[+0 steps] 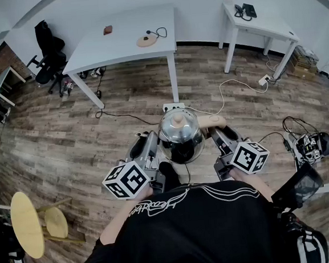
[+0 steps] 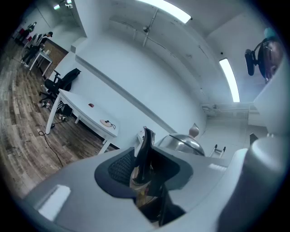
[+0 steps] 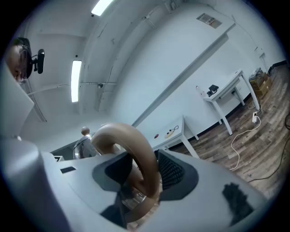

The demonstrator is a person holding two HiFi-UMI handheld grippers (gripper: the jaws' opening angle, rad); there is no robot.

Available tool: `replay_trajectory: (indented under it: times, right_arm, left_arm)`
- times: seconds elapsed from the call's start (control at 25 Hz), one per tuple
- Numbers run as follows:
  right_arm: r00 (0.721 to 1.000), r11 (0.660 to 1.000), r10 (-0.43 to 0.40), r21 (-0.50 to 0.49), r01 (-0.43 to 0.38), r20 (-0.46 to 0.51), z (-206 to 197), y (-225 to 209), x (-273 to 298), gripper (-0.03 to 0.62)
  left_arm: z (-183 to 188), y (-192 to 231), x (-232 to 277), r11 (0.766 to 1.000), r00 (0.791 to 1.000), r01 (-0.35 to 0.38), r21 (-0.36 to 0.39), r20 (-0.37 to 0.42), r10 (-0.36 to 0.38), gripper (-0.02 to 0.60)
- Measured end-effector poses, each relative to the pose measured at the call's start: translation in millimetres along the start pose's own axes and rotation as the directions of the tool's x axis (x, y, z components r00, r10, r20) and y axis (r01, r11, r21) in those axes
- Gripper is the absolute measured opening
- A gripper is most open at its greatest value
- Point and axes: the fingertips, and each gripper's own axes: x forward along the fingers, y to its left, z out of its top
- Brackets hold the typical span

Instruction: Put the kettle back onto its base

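Held aloft, the steel kettle (image 1: 180,133): left gripper (image 1: 152,141) fingers (image 2: 118,168) clamp its spout (image 2: 144,152), right gripper (image 1: 217,136) fingers (image 3: 172,171) its tan handle (image 3: 138,156).

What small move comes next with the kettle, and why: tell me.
Probably carry the kettle forward toward the table: the left tongs grip its spout, the right tongs its handle, and the base lies there, far ahead.

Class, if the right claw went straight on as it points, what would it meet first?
The kettle's handle, clamped between its jaws; beyond, probably the white table, though depth is unclear.
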Motion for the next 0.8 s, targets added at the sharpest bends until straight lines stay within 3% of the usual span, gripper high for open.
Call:
replay_trajectory:
  times: [0.36,0.6,0.8]
  right_arm:
    - [0.999,0.999,-0.051,0.015,0.051,-0.001,16.0,-54.1,112.2,0.178]
    - [0.996,0.995,-0.092,0.04,0.092,-0.001,40.1,-91.6,223.2,0.179]
    - [0.994,0.994,-0.106,0.036,0.105,0.033,74.4,-112.4,322.9,0.179]
  left_arm:
    - [35.8,74.1,104.8,1.0,0.999,0.017,-0.024,-0.047,-0.018,0.12]
    - [89.3,139.8,202.4,0.999,0.995,0.022,-0.025,-0.098,-0.024,0.118]
    - [150.9,189.4,284.1,0.999,0.995,0.045,-0.009,-0.094,-0.045,0.118]
